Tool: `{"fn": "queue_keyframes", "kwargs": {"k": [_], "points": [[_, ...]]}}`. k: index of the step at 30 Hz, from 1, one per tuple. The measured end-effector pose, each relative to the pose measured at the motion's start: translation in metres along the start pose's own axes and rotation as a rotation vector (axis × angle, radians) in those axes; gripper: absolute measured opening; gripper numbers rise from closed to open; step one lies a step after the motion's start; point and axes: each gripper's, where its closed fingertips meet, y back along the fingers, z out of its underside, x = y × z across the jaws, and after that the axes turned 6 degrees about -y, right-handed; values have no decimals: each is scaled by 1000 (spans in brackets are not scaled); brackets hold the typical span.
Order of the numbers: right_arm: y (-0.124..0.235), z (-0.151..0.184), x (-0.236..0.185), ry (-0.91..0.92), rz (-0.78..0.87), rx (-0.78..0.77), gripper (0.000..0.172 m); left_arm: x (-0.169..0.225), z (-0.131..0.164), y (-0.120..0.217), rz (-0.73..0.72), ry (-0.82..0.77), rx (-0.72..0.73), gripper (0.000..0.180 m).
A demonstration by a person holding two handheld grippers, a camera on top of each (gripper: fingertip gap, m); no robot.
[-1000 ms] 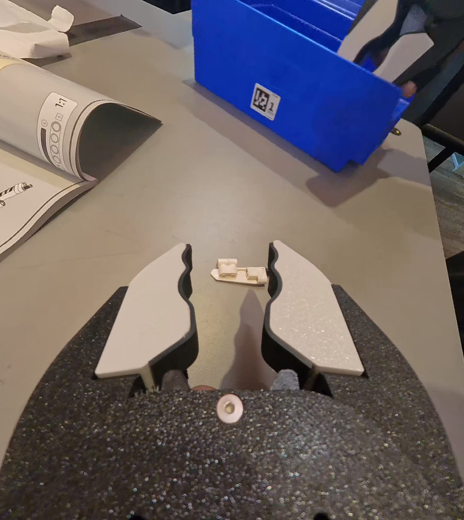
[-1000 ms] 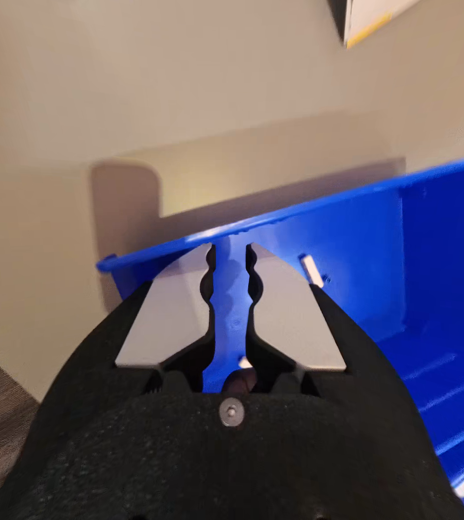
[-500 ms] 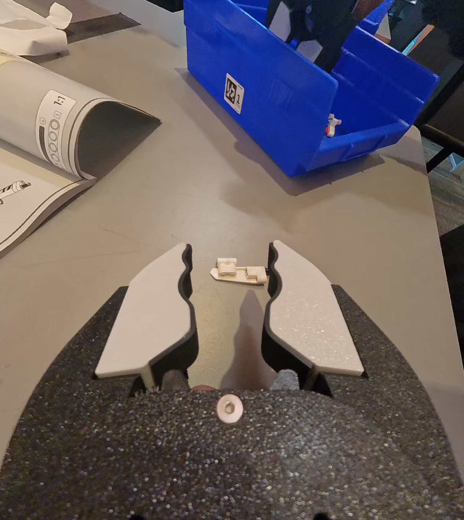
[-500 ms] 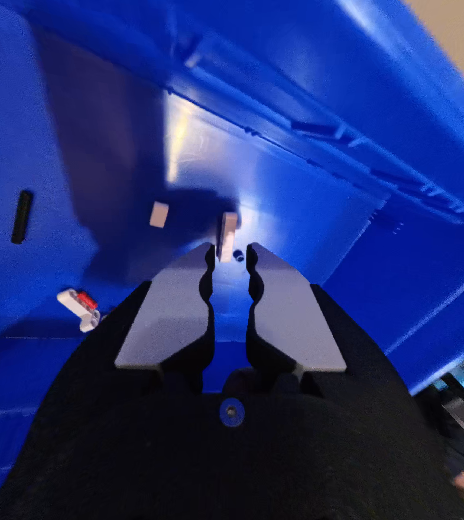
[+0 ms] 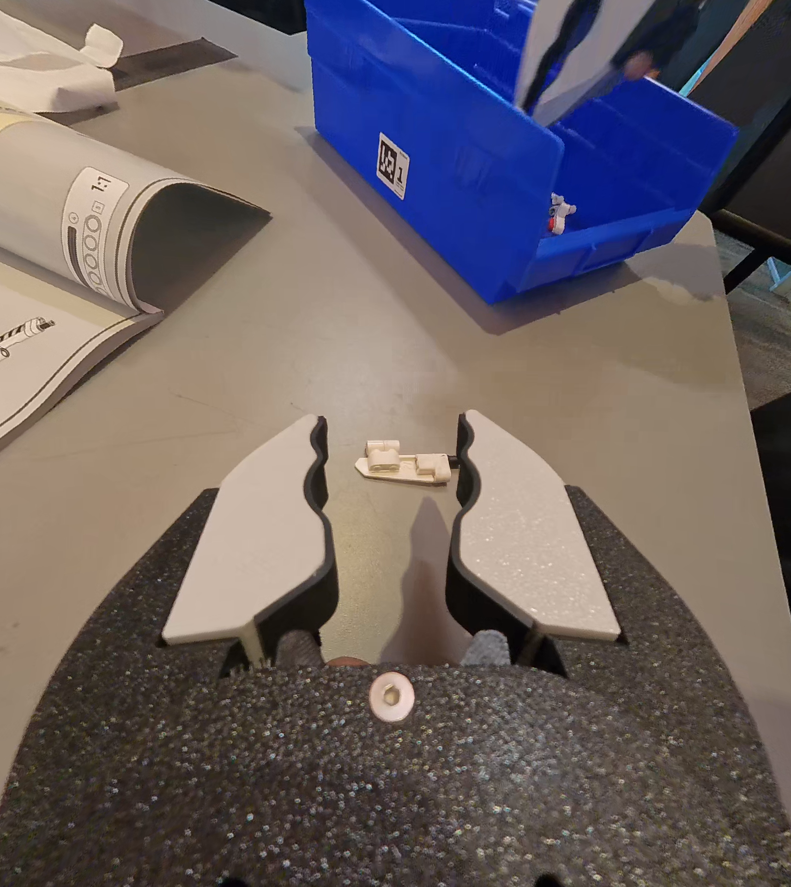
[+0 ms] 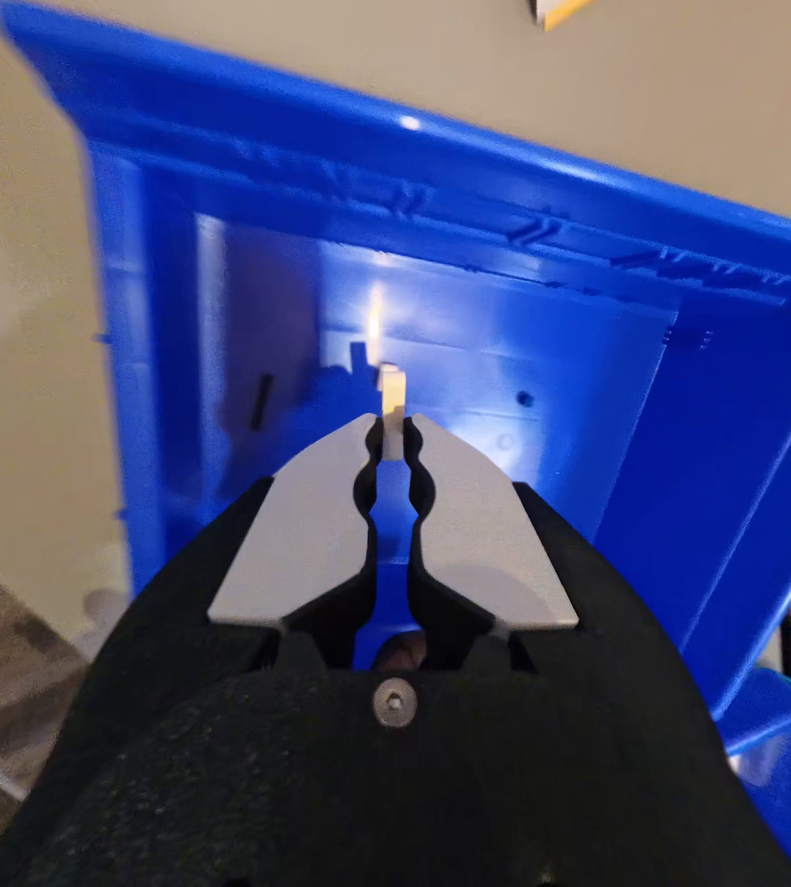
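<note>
**Two grippers: one clamped on a white piece over the blue bin, one spread at a small white assembly**

Right gripper: jaws nearly together, pads pressed on either side of a small white block-shaped piece, which sticks out past the fingertips. It hangs above the inside of the blue bin. A short black rod lies on the bin floor to the left; a small dark round bit lies to the right. The view is somewhat blurred.

Left gripper: jaws wide apart, low over the grey table. A small white assembly, a flat plate with two little parts on top, lies on the table between the fingertips. Its right end sits just beside the right pad; contact cannot be told. There is a clear gap to the left pad.

Far right on the table: the blue bin, bearing a black-and-white square marker sticker; small white and red parts show at its open near end. Left: an open instruction booklet with one page curled over. Far left: crumpled white paper.
</note>
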Motion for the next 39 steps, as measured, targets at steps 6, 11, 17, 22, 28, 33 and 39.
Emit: {"fn": "queue_keyframes", "kwargs": {"k": [6,11,17,22,28,33,39], "points": [[27,-34,-101,-21,-92,223,8,0,1,-1,-3,-5,-11,52],[-36,-52,-166,12,-79,203,8,1,1,-1,-9,-18,-11,52],[-60,-59,-170,39,24,183,14,1,1,0,-11,-23,-6,52],[-12,-49,-153,76,-17,177,22,2,2,0,-10,-25,-9,52],[16,44,-32,206,138,-333,31,3,3,0,-13,-40,-17,52],[-12,104,-10,193,-16,-751,56,4,3,-1,-16,-49,-21,52],[-28,120,-18,105,-72,-864,55,6,3,0,-10,-60,-23,52]]}}
